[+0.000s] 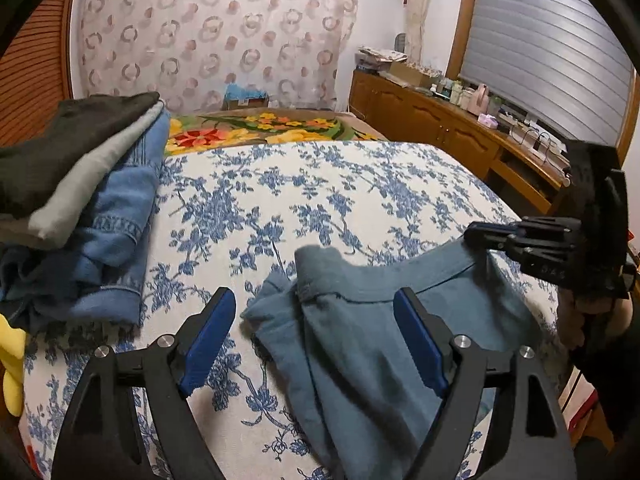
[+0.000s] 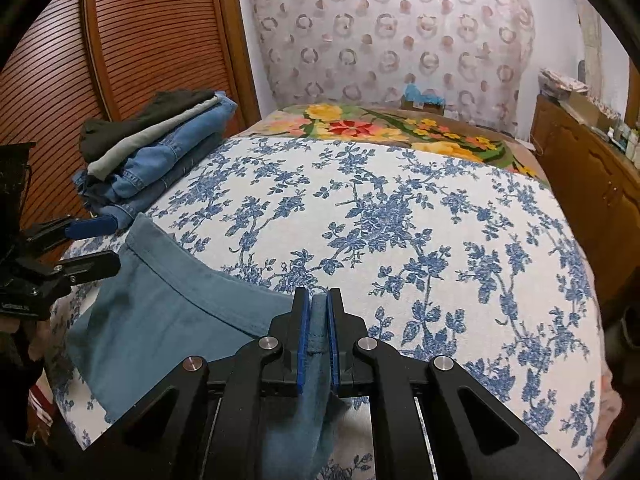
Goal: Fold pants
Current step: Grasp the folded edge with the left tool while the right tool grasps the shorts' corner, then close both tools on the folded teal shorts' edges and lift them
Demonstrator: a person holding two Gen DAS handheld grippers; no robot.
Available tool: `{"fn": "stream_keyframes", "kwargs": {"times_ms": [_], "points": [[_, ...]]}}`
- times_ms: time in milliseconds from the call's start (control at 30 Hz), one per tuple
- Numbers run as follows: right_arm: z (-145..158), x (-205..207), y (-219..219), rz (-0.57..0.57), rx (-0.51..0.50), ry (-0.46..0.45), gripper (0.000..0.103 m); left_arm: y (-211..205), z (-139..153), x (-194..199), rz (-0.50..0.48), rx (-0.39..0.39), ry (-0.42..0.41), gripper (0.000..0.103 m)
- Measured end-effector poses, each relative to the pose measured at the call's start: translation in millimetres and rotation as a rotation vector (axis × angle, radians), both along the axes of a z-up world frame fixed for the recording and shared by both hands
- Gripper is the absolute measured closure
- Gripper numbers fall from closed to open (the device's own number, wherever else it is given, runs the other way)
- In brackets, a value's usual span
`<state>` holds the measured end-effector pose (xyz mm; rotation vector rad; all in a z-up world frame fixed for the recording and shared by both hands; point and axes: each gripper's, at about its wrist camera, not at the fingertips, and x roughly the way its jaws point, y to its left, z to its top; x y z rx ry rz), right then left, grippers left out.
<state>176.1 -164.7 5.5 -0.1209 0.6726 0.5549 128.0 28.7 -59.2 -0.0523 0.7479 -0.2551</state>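
Note:
A pair of teal-blue pants [image 1: 360, 344] lies on the bed near its front edge; it also shows in the right wrist view [image 2: 160, 320]. My left gripper [image 1: 316, 320] is open, its blue pads either side of the waistband's left end, just above the cloth. In the right wrist view the left gripper [image 2: 100, 244] shows at the left, open by the waistband corner. My right gripper [image 2: 319, 320] is shut on the other end of the waistband. In the left wrist view the right gripper [image 1: 480, 236] pinches the waistband at the right.
A stack of folded clothes [image 1: 80, 208], black, grey and denim, sits on the bed's left side; it also shows in the right wrist view [image 2: 160, 152]. The blue-flowered bedspread [image 2: 400, 220] stretches ahead. A wooden cabinet [image 1: 440, 128] runs along the right. A slatted wooden door [image 2: 120, 60] stands left.

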Motion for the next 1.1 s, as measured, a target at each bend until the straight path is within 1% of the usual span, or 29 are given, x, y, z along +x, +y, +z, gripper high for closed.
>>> {"fn": "stream_keyframes", "kwargs": {"times_ms": [33,100,167,367,533,633,733,833,967,1100], "points": [[0,-2,0,-0.002,-0.006,-0.005,0.095,0,-1,-1,-0.001,-0.001,0.003,0.021],[1,-7,-1,-0.003,-0.013,-0.007,0.086,0,-3,-3,-0.003,-0.005,0.005,0.021],[0,-12,-1,0.011,-0.012,0.006,0.074,-1,-5,-4,0.000,-0.005,0.007,0.021],[-10,-25,-8,-0.001,-0.014,0.047,0.059,1,-17,-3,0.015,0.003,0.040,0.021],[-19,-29,-16,-0.038,-0.031,0.088,0.056,5,-27,2,0.028,0.001,0.083,0.021],[-22,-30,-18,-0.046,-0.031,0.106,0.055,5,-28,2,0.031,-0.003,0.091,0.021],[-22,-28,-15,-0.051,-0.039,0.096,0.055,4,-30,3,0.030,0.003,0.108,0.021],[-23,-27,-7,-0.055,-0.062,0.069,0.052,3,-34,7,0.030,0.010,0.132,0.021],[-26,-27,-6,-0.063,-0.054,0.051,0.048,0,-35,6,0.030,0.028,0.131,0.021],[-29,-27,-6,-0.063,-0.052,0.044,0.048,-1,-34,6,0.015,0.022,0.124,0.022]]}}
